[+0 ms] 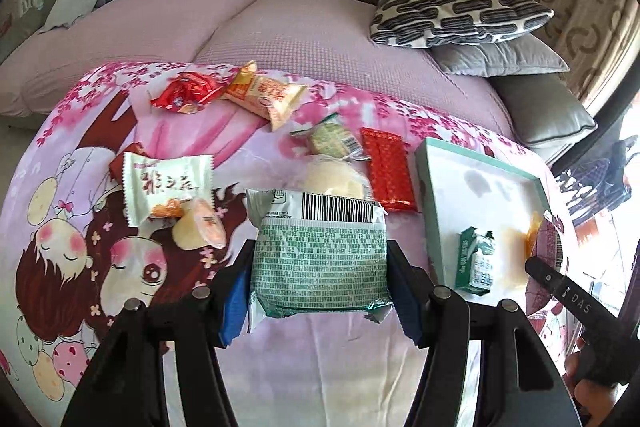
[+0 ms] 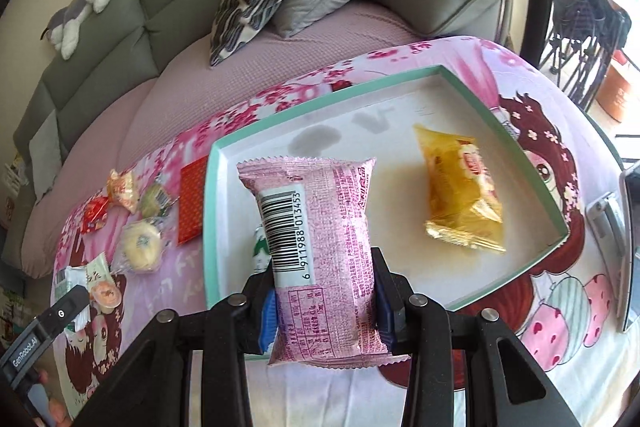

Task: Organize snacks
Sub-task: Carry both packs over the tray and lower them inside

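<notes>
While our right gripper (image 2: pixel 326 307) clamps a pink foil snack packet (image 2: pixel 320 251) above the shallow mint-rimmed white tray (image 2: pixel 500 115), our left gripper (image 1: pixel 320 283) clamps a green-printed packet (image 1: pixel 320 255) beside it.

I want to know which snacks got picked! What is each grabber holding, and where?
The left gripper squeezes the green snack packet by its two side edges. The right gripper squeezes the pink snack packet by its sides, near the lower end.
</notes>
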